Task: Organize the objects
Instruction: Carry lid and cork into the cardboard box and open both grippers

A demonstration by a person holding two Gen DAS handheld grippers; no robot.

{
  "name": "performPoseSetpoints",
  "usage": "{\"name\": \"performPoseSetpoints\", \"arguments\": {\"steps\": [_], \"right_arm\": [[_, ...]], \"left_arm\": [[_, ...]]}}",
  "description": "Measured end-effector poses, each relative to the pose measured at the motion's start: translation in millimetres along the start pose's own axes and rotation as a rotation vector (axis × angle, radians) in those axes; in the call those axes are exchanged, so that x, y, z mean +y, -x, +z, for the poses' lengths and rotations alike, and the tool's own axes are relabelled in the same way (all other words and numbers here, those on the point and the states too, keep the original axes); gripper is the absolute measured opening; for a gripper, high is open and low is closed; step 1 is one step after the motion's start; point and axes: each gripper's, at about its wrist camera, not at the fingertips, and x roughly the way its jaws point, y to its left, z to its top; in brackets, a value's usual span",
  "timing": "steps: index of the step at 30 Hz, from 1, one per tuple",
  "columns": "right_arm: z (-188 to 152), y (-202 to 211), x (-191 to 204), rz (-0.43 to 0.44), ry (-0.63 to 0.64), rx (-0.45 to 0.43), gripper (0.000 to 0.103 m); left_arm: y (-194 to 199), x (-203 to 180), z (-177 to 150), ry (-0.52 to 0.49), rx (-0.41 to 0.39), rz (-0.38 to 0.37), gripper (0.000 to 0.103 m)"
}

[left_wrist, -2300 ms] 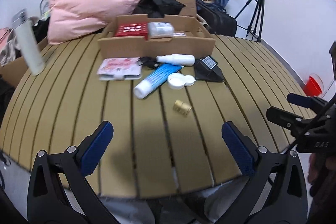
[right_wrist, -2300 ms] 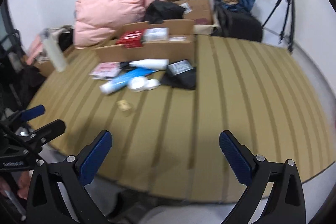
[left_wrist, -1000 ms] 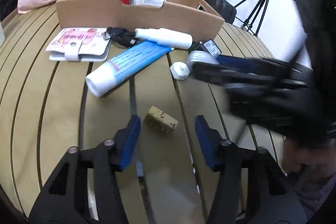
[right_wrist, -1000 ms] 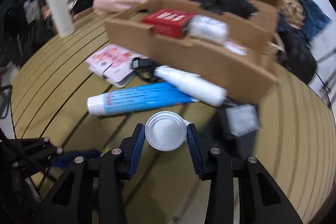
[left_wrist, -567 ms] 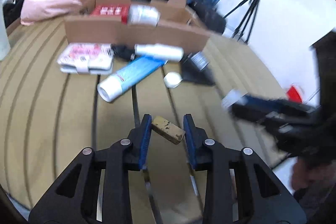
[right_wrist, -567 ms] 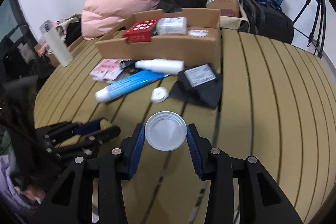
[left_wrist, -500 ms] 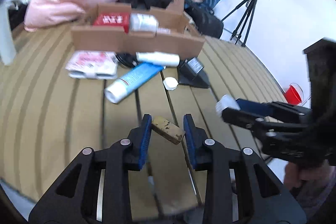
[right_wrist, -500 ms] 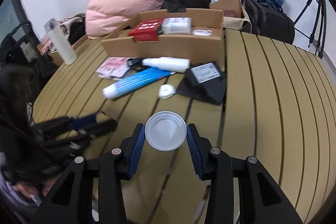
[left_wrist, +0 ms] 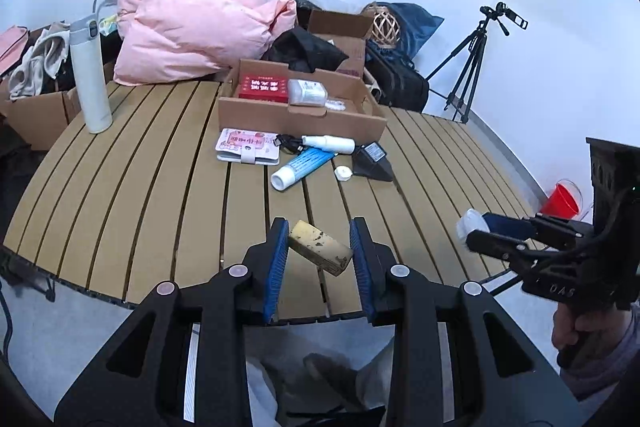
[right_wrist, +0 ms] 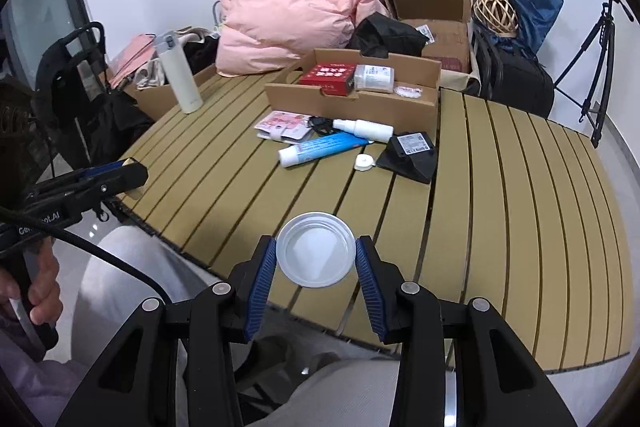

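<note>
Left wrist view: the left gripper was closed on a gold block, held tilted above the slatted table's near edge. At twelve o'clock lay the blue tube; the cardboard tray stood beyond.

Right wrist view: the right gripper pinched a round white lid by its rim. A small white cap lay at twelve o'clock, just beside a black adapter.

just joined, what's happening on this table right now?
A person is tidying a slatted wooden table with two handheld grippers. The left gripper is shut on a small gold rectangular block, held above the table's near edge. The right gripper is shut on a round white plastic lid. A blue tube and white spray bottle lie in front of the open cardboard box.
</note>
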Motion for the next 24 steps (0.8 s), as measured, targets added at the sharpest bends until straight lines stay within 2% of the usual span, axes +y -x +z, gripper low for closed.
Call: {"name": "performPoseSetpoints", "arguments": {"steps": [8,12,15,18,21,24], "right_arm": [[-4,8,6,-0.006,-0.001,-0.01,0.044],[0,8,5,-0.009,0.006,-0.014,0.044],[14,5,2,-0.016,0.029,-0.02,0.044],[42,-4,-5,-0.014,0.06,-0.036,0.044],[82,-20,-21,0.027,0.074,-0.043,0.044],[127,-46,-39,0.031,0.094,-0.03,0.044]], "left_arm": [[4,-5,3,-0.014,-0.006,-0.013,0.028],[-5,-3,18,-0.02,0.005,-0.034,0.028],[-22,-1,47,-0.04,0.002,-0.082,0.028],[-52,1,85,-0.057,0.015,-0.134,0.028],[-89,3,123,-0.067,0.052,-0.151,0.028],[-139,14,169,-0.027,0.104,-0.156,0.028]]}}
